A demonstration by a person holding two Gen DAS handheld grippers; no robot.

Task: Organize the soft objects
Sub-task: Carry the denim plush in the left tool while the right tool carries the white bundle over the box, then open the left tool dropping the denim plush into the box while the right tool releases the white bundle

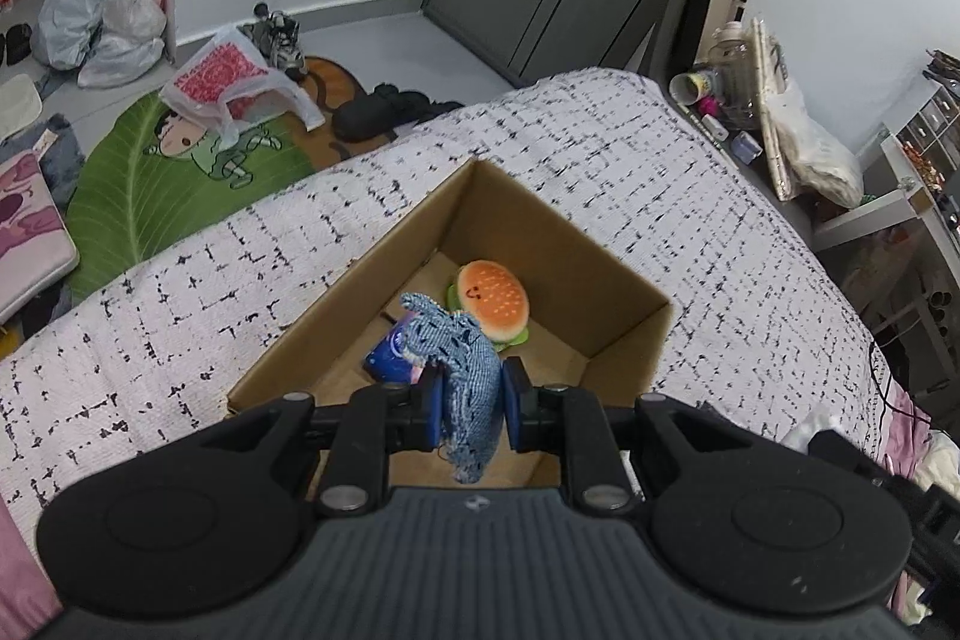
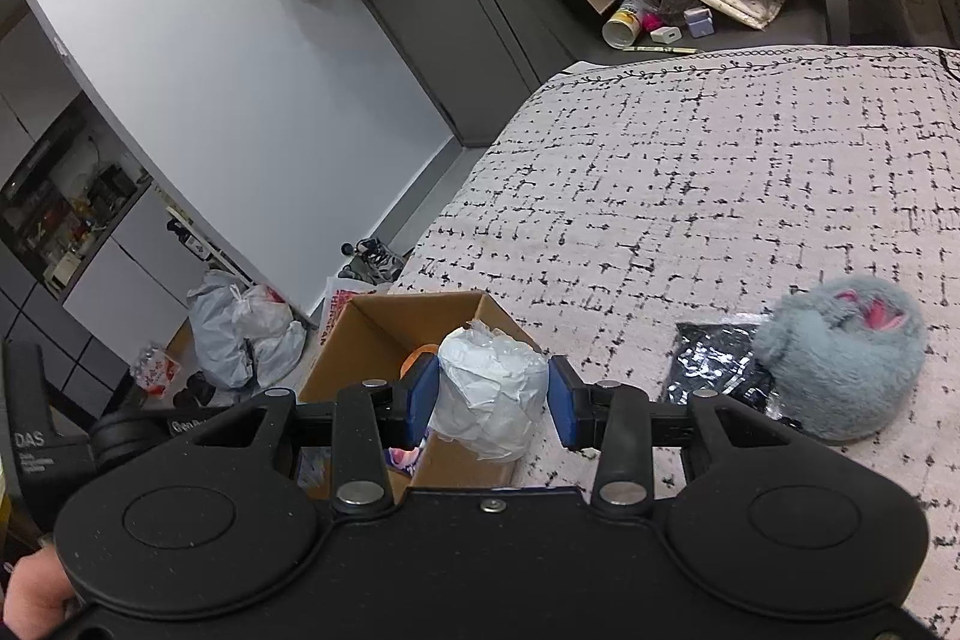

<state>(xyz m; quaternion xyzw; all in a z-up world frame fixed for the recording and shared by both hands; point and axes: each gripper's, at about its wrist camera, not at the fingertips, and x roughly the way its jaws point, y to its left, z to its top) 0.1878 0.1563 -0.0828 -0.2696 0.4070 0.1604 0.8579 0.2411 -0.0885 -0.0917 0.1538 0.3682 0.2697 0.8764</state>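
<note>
The left hand-held gripper (image 1: pixel 471 403) is closed to a narrow gap on a blue knitted cloth item (image 1: pixel 462 358); both blue pads are pressed against it, w/ its upper part protruding fwd past the fingertips and a frayed end hanging below them. This item is held above the open cardboard box (image 1: pixel 384 280), which is set on the bed (image 1: pixel 600 148), covered w/ a white spread w/ black dash pattern. Inside the box, a burger plush (image 1: pixel 493 301) is seen lying on the bottom, just beyond the held cloth, and a blue-and-white packet (image 1: pixel 390 355) is seen beside it, partly hidden behind the cloth and the left pad. The right hand-held gripper (image 2: pixel 489 400) is closed partway on a white crumpled soft bundle (image 2: pixel 489 394), approx. cylinder-shaped; the bundle fills the gap between the pads and stands above them. In the right wrist view the bundle is positioned over the near right edge of the box (image 2: pixel 372 328), at the boundary between box and bed (image 2: pixel 690 196). To the right of this gripper, a grey fluffy plush (image 2: pixel 840 370) w/ pink detail is resting on the bed, overlapping a black glossy bag (image 2: pixel 714 364) lying flat; both are apart from the gripper and outside the box. A hand (image 2: pixel 33 586) is visible at the lower left corner of the right wrist view.
</note>
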